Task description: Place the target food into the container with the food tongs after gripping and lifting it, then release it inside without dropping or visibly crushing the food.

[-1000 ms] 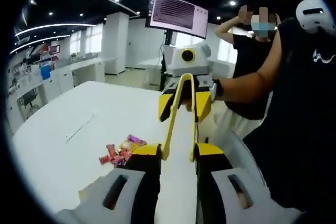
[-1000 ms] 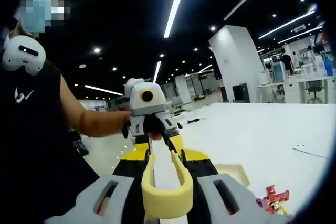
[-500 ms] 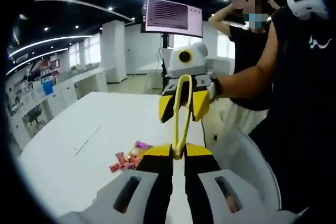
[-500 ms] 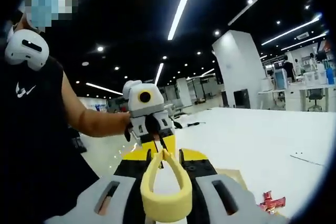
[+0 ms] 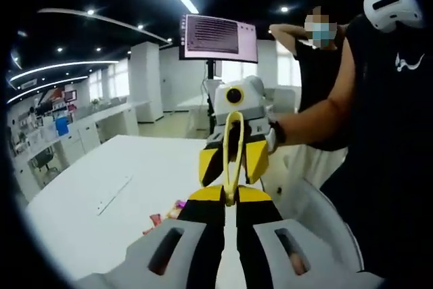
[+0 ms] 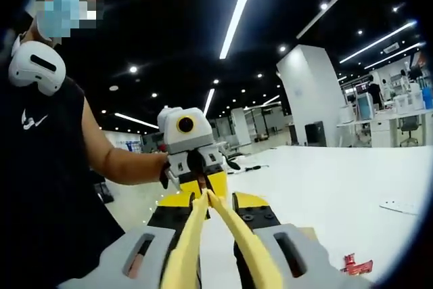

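Yellow food tongs (image 5: 233,147) stretch between my two grippers above a white table (image 5: 101,221). My left gripper (image 5: 229,198) is shut on the tong tips, squeezing both arms together. My right gripper (image 6: 218,211) holds the loop end, and the tong arms (image 6: 237,241) splay back between its jaws. The right gripper (image 5: 234,157) faces me in the left gripper view. In the right gripper view the left gripper (image 6: 200,182) faces me. Small wrapped candies (image 5: 164,214) lie on the table below, and a red candy (image 6: 357,265) sits at the lower right. A beige container edge (image 6: 308,233) peeks beside my right jaw.
The person holding the grippers, in black with a white neck device (image 5: 389,5), stands close on the right. Another person (image 5: 318,86) stands behind. A monitor on a stand (image 5: 218,37) rises past the table's far end. Desks (image 5: 61,140) line the left wall.
My left gripper's jaws have come together on the tong tips, pressing the wide loop into a narrow one. The right gripper kept its hold. Both views have tilted up slightly.
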`<state>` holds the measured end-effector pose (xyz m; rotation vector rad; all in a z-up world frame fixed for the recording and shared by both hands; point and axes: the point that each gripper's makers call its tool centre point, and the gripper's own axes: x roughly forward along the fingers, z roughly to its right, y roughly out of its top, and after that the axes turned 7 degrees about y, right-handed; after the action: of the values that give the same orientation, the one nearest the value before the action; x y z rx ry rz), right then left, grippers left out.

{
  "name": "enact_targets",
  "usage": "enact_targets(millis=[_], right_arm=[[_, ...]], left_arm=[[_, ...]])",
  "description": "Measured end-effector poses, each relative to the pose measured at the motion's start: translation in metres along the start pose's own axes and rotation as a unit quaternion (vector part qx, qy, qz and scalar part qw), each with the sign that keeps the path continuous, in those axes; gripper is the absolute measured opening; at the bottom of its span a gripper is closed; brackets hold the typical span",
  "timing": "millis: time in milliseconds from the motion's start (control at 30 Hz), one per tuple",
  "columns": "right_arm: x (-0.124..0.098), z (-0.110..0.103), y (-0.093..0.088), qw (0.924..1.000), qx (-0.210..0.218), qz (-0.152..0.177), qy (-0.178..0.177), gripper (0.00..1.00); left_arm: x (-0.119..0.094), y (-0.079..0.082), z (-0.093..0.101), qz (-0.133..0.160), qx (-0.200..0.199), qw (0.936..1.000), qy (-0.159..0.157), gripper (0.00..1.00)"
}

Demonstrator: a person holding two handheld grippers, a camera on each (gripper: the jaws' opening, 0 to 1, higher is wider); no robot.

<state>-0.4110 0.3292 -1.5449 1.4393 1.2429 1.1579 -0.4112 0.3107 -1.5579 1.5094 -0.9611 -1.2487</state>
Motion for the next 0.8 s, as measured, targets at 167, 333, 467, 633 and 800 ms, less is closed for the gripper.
enact_targets(millis=[167, 333, 467, 633, 800], right_arm=[[0.001, -0.002, -0.003, 1.0, 0.004, -0.007, 0.005, 0.19], [0.0, -0.004, -0.003, 0.9997, -0.003, -0.022, 0.01, 0.18], [-0.001, -0.005, 0.0, 0.9998, -0.002, -0.018, 0.011, 0.18], [-0.001, -0.006, 0.006, 0.9999, -0.002, 0.006, 0.011, 0.18], [0.001, -0.008, 0.004, 0.9999, -0.01, 0.003, 0.009, 0.17]], left_arm=[[-0.002, -0.001, 0.002, -0.01, 0.0, 0.9999, -0.009, 0.0], [-0.001, -0.002, 0.005, -0.02, -0.007, 0.9997, -0.015, 0.0], [0.0, 0.001, 0.005, -0.018, -0.012, 0.9997, -0.015, 0.0], [0.002, 0.002, 0.005, -0.018, -0.01, 0.9997, -0.014, 0.0], [0.0, -0.001, 0.006, -0.022, -0.014, 0.9995, -0.016, 0.0]])
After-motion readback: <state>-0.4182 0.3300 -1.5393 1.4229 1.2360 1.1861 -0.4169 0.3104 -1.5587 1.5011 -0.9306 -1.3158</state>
